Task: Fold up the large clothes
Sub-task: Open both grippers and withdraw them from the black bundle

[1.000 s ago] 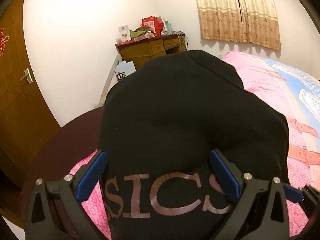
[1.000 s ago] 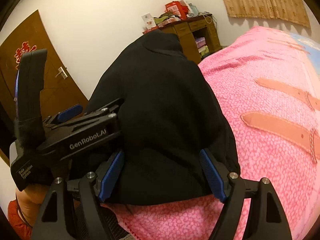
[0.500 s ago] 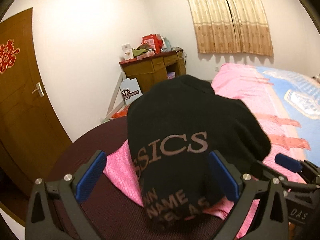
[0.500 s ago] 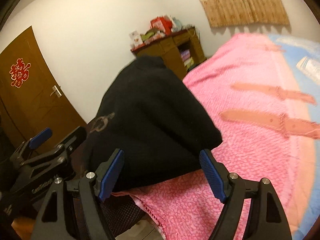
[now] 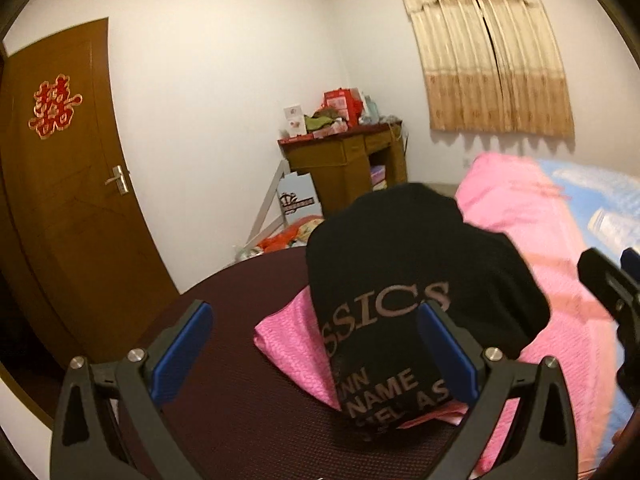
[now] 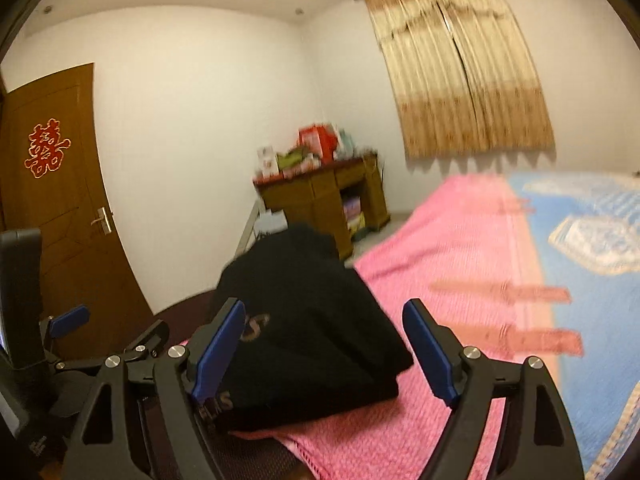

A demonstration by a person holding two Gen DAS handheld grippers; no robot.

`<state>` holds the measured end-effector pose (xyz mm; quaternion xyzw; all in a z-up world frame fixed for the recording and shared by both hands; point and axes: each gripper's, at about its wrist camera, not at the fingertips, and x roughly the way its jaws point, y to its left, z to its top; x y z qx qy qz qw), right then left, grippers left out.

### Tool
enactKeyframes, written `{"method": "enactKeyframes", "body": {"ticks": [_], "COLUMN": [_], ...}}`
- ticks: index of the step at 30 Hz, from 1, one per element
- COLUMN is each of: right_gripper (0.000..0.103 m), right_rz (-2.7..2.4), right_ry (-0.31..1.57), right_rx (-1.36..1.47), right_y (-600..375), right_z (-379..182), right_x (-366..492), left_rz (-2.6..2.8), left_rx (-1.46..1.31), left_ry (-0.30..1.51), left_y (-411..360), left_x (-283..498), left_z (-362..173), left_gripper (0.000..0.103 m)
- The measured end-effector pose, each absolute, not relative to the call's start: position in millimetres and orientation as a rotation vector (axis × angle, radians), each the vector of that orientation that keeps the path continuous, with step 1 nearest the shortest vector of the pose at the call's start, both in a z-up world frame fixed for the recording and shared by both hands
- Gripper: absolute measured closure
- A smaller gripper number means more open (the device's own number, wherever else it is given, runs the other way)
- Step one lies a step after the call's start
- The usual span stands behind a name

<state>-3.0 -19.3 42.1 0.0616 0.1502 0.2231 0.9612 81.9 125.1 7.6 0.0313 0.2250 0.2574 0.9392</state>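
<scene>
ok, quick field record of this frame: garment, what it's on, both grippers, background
garment: black garment, folded into a compact bundle, pale lettering on the near face
support: lies on the pink blanket at the bed's near corner, partly overhanging a dark maroon surface
left gripper: open, holds nothing; garment seen between its fingers
right gripper: open, holds nothing
background: wooden door with red emblem, cluttered wooden desk, beige curtain
image quality: right wrist view motion-blurred
</scene>
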Motion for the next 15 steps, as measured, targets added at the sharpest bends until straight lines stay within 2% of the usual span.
{"method": "enactKeyframes", "body": {"ticks": [15], "right_gripper": [0.017], "right_rz": [0.452], "right_ry": [0.286], "right_rx": [0.14], "right_y": [-15.8], "right_z": [46.5], "right_x": [-5.5], "left_rz": [0.472], "left_rx": [0.054], "left_ry": [0.432], "left_y": [114.9], "left_x": [79.3], "left_z": [9.0], "left_gripper": [0.0]}}
